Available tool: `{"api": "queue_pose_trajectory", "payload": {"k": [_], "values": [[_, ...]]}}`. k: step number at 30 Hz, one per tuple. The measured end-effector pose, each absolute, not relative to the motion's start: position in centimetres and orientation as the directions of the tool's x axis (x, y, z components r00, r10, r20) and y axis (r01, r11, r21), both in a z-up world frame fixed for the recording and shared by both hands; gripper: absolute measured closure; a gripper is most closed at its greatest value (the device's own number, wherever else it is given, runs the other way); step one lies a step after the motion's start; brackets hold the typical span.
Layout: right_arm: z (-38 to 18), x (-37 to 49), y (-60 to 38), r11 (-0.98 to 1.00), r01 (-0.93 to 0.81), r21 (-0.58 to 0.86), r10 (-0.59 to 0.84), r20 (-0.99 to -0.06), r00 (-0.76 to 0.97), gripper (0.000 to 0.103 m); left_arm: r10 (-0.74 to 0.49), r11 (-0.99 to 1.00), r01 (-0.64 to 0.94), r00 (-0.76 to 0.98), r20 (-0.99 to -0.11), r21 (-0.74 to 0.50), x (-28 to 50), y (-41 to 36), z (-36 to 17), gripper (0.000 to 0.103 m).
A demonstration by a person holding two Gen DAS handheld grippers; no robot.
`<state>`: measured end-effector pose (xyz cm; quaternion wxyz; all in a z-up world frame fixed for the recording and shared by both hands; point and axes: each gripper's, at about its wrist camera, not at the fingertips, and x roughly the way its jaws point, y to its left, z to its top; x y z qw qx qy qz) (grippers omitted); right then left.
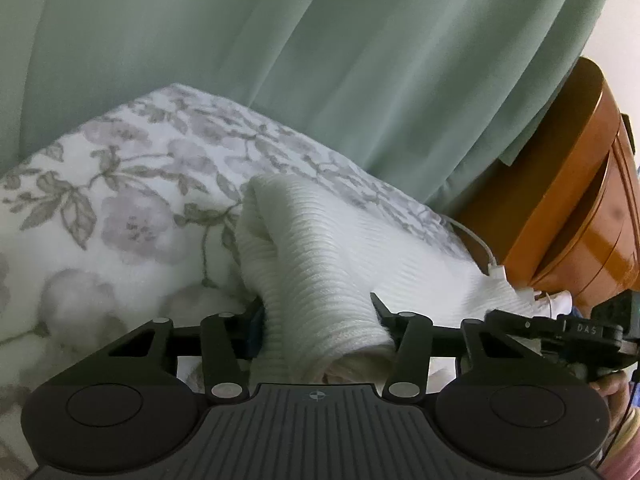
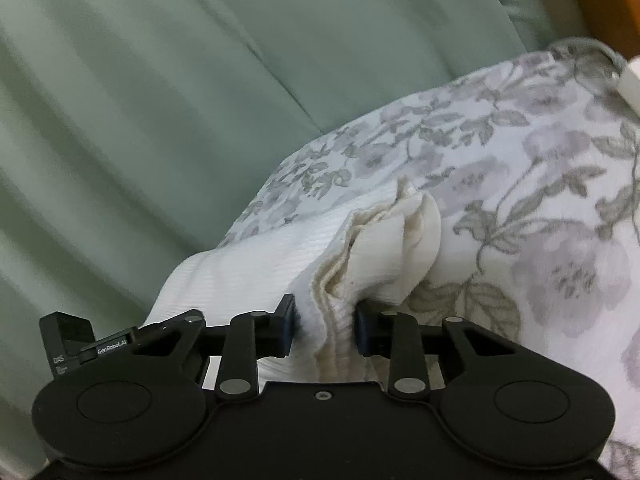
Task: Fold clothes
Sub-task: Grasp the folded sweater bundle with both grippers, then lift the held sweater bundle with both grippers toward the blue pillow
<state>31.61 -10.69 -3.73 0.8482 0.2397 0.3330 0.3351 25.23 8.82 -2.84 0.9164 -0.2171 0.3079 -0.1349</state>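
Over on the left side, the left gripper (image 1: 318, 316) has its jaws drawn partway in, and a thick roll of the white ribbed garment (image 1: 320, 248) fills the gap between them; both fingers (image 1: 382, 308) press into the knit, so the cloth is pinched. That garment lies stretched across a floral bedspread (image 1: 120, 184), white with grey-mauve flowers and leaves, and runs off to the right toward the other tool. A pale green curtain (image 1: 320, 60) hangs behind the bed. Farther right in the left wrist view a white cable (image 1: 478, 240) crosses the far edge of the bedding, just beside an orange-brown wooden cabinet (image 1: 568, 184). At the right edge of that view the other gripper's black body shows side-on.

Moving to the right wrist view, the right gripper (image 2: 326, 324) is closed down narrower, its blue-padded fingers (image 2: 288, 322) squeezing several bunched layers of the same garment (image 2: 376, 248). Raw cream hems fan out ahead of the fingertips, and the folded end rests on the bedspread (image 2: 540, 184). To the left the cloth stretches taut toward the left tool, a corner of which appears at the left edge. The curtain (image 2: 160, 100) fills the background
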Motion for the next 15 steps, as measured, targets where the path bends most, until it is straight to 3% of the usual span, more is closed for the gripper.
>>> {"api": "queue_pose_trajectory", "payload": {"k": [15], "values": [[0.1,27.3,-13.6,0.732,-0.486,0.477,0.677,-0.433,0.595,0.075,-0.370,0.890,0.155,0.795,-0.480,-0.430,19.9,3.4,-0.6,0.060]]}}
